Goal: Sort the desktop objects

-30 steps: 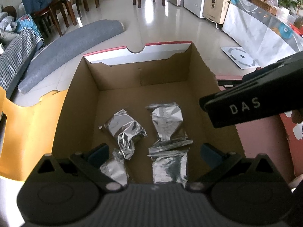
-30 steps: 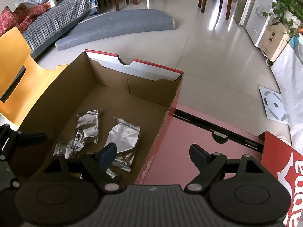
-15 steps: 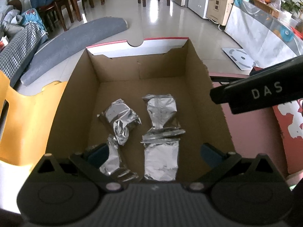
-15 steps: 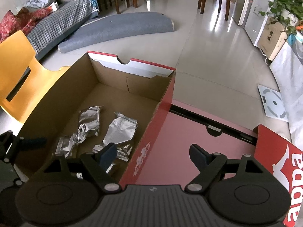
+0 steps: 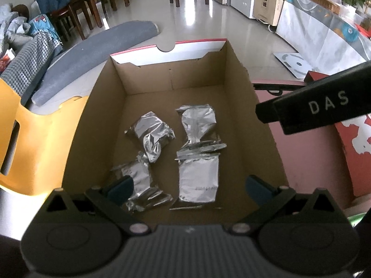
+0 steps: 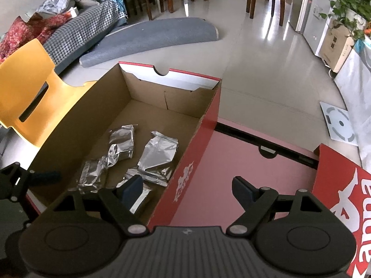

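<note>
Left wrist view: four crinkly foil packets (image 5: 199, 178) on the box (image 5: 102, 106) floor, center toward 6 o'clock. Probably light, soft, slippery; best pinched at a flat sealed edge. Left tongs (image 5: 189, 185) wide open, empty, hovering above.

Right wrist view: same packets at 9 o'clock. Right tongs (image 6: 189, 188) wide open, holding nothing, straddling the box's red side wall.

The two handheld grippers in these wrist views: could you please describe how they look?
Both look alike: the left gripper and right gripper each have a matte black ribbed body, two round black hubs, silver pivot screws, angular black linkage arms and dark blue fingertip pads. In the left view, the right gripper's black side bears white "DAS" lettering. No cables or sleeves show.
</note>
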A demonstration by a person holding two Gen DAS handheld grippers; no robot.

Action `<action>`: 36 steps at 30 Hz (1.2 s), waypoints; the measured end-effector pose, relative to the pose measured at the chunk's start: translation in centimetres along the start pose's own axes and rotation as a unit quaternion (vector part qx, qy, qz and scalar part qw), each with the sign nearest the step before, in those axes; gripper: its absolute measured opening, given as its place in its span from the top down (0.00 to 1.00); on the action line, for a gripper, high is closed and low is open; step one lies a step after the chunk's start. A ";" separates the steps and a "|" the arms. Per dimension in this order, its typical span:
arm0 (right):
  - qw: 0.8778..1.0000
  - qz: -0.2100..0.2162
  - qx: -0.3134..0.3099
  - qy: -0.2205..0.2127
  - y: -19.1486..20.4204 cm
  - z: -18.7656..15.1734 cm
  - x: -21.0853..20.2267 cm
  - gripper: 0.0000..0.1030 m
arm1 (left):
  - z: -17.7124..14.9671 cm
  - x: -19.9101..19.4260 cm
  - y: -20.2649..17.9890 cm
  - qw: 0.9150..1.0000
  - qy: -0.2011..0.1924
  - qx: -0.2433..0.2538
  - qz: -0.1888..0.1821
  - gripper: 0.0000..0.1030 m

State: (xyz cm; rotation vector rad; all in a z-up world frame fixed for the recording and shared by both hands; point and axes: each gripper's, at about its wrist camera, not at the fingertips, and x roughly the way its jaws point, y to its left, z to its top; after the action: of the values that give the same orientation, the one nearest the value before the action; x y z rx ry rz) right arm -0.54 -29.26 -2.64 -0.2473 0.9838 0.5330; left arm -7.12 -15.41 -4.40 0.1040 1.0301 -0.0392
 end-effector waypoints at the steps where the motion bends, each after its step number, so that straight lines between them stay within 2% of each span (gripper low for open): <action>1: 1.000 0.000 0.001 0.000 0.0 -0.1 0.0 0.19 | -0.1 -0.1 0.0 1.000 0.000 0.000 0.002 0.00; 36: 1.000 0.017 0.025 0.000 1.1 -3.5 -1.3 0.19 | -1.3 -2.3 0.7 0.999 -0.010 0.009 0.034 0.00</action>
State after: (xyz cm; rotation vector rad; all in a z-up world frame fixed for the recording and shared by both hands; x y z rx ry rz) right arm -4.17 -30.27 -3.41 -0.1864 1.0021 0.5383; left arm -9.37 -14.63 -3.11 0.1542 1.0064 0.0126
